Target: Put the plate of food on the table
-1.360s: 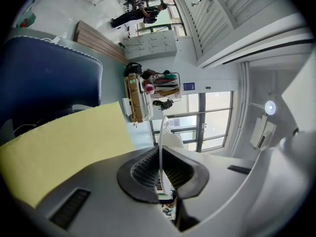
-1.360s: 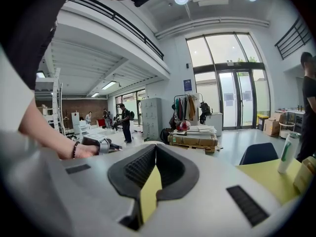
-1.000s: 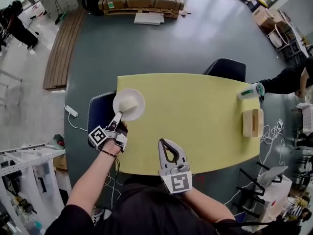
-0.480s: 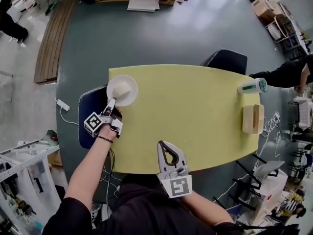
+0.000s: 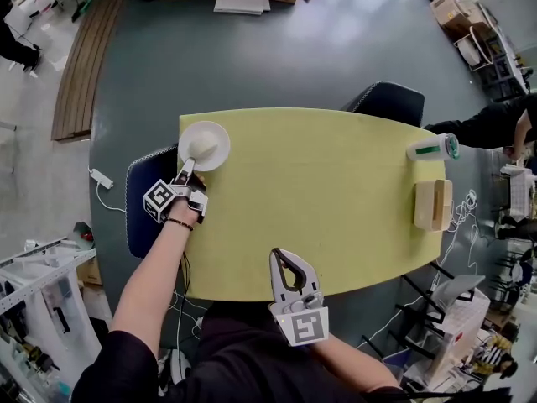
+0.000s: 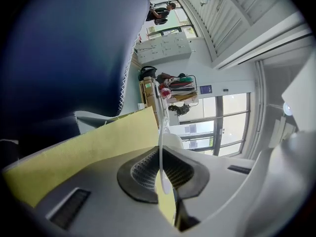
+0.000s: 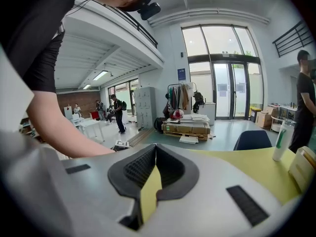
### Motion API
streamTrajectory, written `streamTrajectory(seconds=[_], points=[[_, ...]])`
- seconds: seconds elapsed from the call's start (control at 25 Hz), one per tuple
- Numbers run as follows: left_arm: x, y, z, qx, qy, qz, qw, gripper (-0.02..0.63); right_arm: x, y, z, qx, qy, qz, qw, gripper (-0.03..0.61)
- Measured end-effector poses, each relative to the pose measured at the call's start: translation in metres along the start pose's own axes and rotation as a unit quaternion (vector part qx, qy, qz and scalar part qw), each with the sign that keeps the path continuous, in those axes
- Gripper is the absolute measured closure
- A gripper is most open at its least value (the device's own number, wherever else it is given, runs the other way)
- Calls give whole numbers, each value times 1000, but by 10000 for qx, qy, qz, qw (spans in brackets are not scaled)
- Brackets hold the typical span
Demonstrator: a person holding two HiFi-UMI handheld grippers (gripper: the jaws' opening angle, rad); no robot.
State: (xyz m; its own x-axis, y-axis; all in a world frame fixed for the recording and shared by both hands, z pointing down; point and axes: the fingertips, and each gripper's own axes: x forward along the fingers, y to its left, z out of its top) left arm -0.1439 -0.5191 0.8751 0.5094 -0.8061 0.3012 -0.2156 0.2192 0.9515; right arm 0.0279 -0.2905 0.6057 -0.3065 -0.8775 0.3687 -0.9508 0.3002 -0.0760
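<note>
Now | left gripper: clamped on plate rim, thin edge pinched between pads | plate: at table far-left corner, beside chair | right gripper: tips pressed together, holding nothing, above near table edge

Head view overhead, steep down; 2 gripper views low, sharing table.

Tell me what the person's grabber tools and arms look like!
Both are light grey, with dark ribbed pads and a white cube of black square markers: the left hand-held gripper and the right hand-held gripper. The person wears a black short-sleeved top and a dark band on the left wrist.
</note>
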Motion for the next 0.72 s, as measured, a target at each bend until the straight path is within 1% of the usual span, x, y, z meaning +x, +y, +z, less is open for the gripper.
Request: streamTrajectory(seconds=[0.2, 0.72], points=[[12, 12, 1, -14, 2, 110, 9999, 597, -1, -3, -4, 14, 29, -18, 10000, 566], [41, 15, 2, 30, 5, 337, 9994, 595, 4, -5, -17, 83, 154, 20, 9998, 566]])
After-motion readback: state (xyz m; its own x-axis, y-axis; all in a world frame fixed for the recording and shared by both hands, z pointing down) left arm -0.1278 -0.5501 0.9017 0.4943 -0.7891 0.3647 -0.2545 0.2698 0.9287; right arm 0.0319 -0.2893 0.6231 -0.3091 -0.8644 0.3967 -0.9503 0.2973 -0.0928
